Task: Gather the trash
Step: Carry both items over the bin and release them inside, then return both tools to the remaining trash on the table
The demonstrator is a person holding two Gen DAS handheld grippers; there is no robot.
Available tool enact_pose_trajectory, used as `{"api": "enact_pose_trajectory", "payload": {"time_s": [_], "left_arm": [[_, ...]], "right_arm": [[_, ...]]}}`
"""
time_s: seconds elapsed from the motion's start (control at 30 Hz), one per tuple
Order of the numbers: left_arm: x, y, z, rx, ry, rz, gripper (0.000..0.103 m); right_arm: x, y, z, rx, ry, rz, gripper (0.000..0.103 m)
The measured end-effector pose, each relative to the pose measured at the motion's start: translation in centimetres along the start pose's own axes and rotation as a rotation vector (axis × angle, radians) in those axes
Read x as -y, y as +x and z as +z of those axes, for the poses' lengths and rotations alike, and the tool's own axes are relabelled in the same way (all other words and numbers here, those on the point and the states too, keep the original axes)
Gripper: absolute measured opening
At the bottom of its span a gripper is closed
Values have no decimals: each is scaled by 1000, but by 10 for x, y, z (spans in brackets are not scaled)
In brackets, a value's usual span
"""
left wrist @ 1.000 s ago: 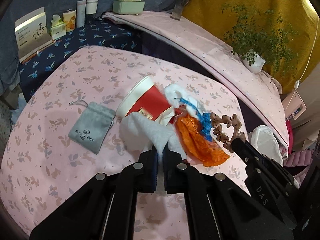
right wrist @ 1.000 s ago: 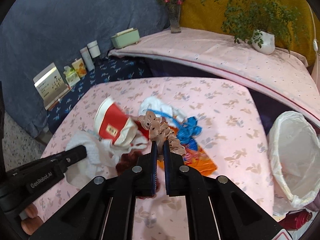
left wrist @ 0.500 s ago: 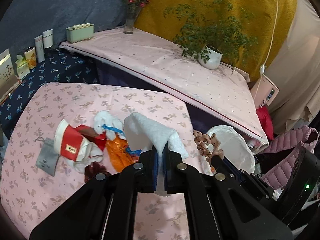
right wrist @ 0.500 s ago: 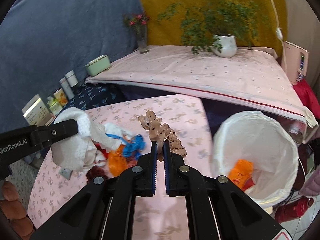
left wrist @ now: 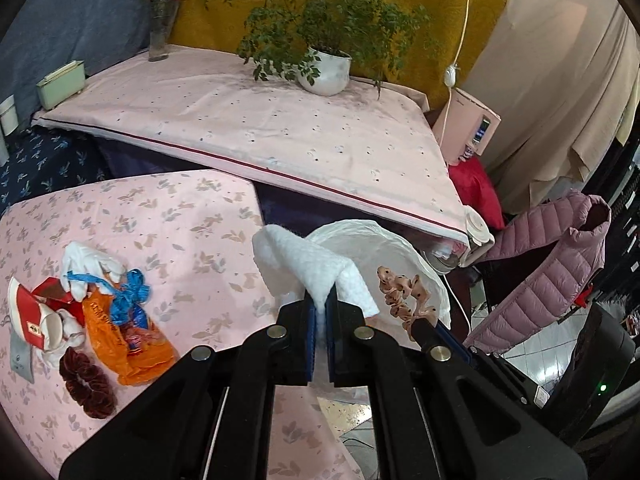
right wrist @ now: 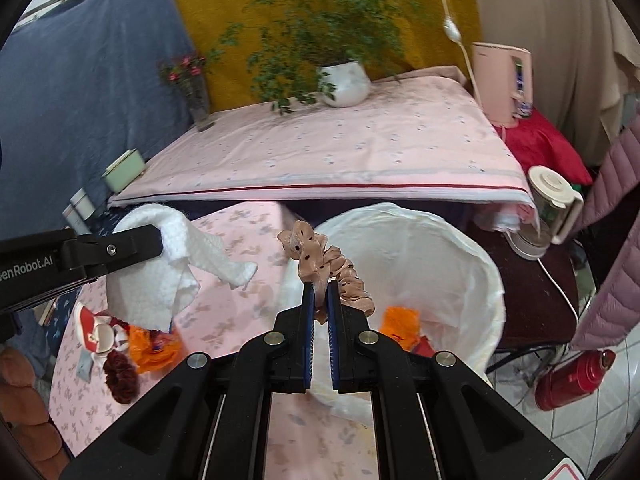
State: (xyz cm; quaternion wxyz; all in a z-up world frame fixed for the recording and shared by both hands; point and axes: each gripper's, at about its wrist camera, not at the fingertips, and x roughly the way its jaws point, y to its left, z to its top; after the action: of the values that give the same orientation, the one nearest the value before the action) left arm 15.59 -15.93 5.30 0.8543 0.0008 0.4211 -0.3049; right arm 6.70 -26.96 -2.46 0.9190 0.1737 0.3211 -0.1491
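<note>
Where bin point(right wrist: 460, 240) opens, wrapper point(right wrist: 400, 320) inside.

Background: potted plant point(right wrist: 344, 80) and flower vase point(right wrist: 198, 98) on pink-covered bench point(right wrist: 340, 152); red thermos point(right wrist: 572, 376) on floor, kettle point(right wrist: 548, 208) nearby.

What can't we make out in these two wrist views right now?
- Bin bottom, right wrist view: the right gripper and its pink scrunchie cover most of it.
- Bin, left wrist view: mostly behind the white cloth in the left gripper.
- Grey pouch, left wrist view: cut by the frame edge.
- Orange wrapper print: too small.
</note>
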Motion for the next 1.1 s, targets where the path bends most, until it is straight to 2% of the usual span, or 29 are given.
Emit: {"api": "enact_pose_trajectory", "payload": {"time_s": [0.33, 0.43, 0.47, 0.5, 0.57, 0.6, 1.1], "left_arm": [[37, 40, -3, -59, 60, -36, 5], [43, 48, -4, -72, 71, -22, 8], [42, 50, -4, -81, 69, -22, 16], [41, 52, -4, -89, 60, -22, 31], [38, 52, -3, -75, 39, -8, 48], [37, 50, -4, -64, 37, 0, 51], [18, 37, -5, -30, 28, 63, 52]], "right_arm": [[40, 10, -5, -20, 65, -44, 6], [44, 13, -4, -21, 74, -52, 8], [46, 14, -4, -21, 78, -55, 14], [47, 15, -4, -17, 85, -64, 17], [49, 14, -3, -11, 96, -66, 21], [50, 14, -3, -8, 101, -64, 23], [32, 6, 1, 14, 64, -57, 37]]}}
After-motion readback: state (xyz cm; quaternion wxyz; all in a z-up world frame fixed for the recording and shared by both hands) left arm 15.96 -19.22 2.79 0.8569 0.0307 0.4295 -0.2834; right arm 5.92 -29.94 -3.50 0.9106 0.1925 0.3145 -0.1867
